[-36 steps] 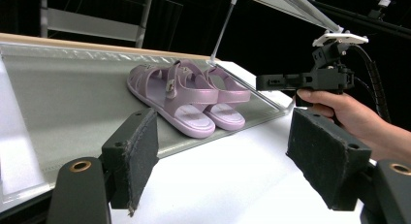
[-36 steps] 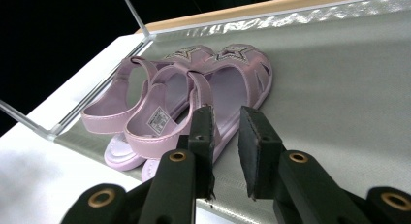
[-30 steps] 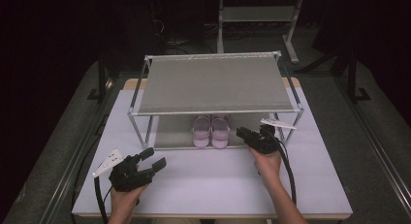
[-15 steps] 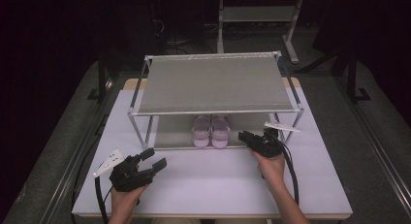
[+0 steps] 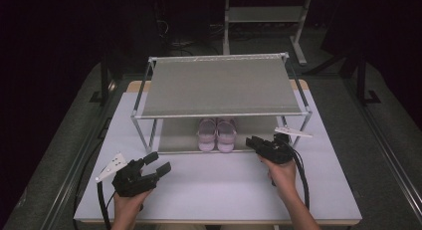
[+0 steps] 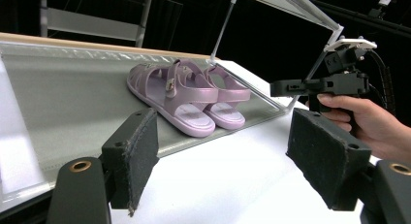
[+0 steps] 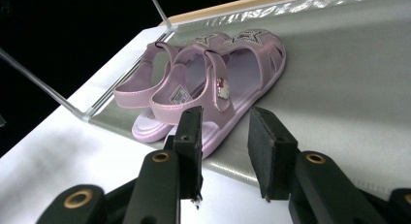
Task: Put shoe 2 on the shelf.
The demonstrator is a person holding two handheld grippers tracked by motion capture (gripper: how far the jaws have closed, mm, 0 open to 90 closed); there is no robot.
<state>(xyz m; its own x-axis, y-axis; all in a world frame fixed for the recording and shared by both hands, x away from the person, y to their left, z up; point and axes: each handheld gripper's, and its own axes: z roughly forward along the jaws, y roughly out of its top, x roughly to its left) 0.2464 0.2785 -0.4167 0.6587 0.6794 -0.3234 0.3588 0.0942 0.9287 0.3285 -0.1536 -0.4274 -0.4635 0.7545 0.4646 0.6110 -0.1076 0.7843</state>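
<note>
Pair of lilac kids' sandals (image 5: 217,135) sits side by side on the lower shelf of the two-tier shoe rack (image 5: 219,85), near the shelf's front edge, heels toward the person, roughly centred under the top shelf. The rack stands on the white table (image 5: 224,180).

Right gripper (image 5: 253,142) is just right of the sandals, at the rack's front edge, pointing in at them. Compared with a second ago it has drifted slightly away from the sandals toward the rack's right front leg, and its jaws have just been opening. In the right gripper view (image 7: 225,136) the pads stand apart with nothing between them; the nearer sandal (image 7: 218,95) lies just beyond the tips, not touched. So released, empty.

Left gripper (image 5: 158,163) hovers over the table well in front of the rack's left front leg, same spot as a second ago. Jaws spread wide in the left gripper view (image 6: 223,151), nothing held.

Reading: sandals look placed on the shelf and the right hand has let go, or it is opening up to take them; frames do not settle which. Either way both sandals rest flat on the shelf, upright, straps closed, touching each other. Neither hand has contact.
</note>
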